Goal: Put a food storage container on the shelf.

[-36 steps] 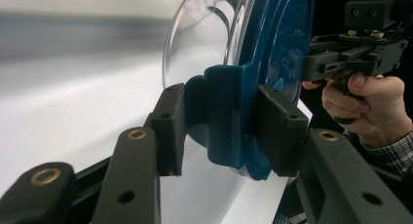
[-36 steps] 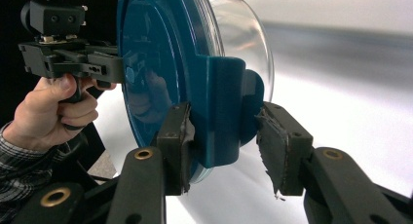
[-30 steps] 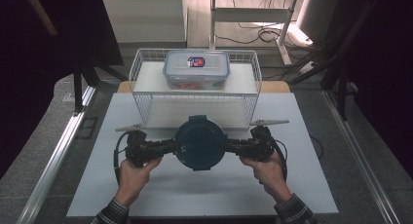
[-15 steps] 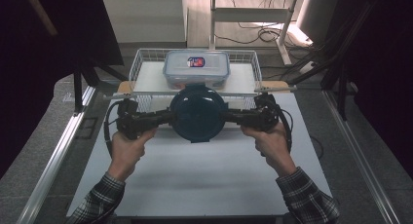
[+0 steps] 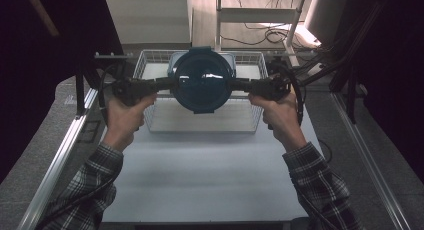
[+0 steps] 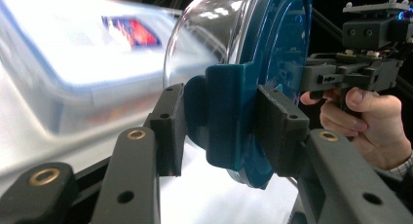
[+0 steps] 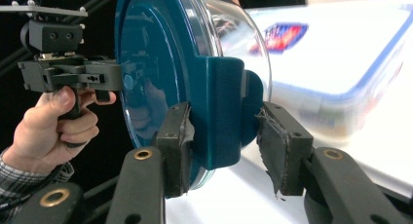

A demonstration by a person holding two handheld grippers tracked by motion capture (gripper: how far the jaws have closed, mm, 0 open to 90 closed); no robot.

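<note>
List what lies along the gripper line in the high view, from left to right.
Left hand → left gripper → round blue lidded container → right gripper → right hand.

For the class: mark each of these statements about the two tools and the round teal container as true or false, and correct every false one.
1. Both tools grip the round teal container. True.
2. The left tool clamps a side tab. True.
3. The container rests on the white table. False: it is held in the air above the wire basket.
4. The right tool is empty. False: it clamps the other side tab.
5. The rectangular lidded box has a blue rim. True.
</note>
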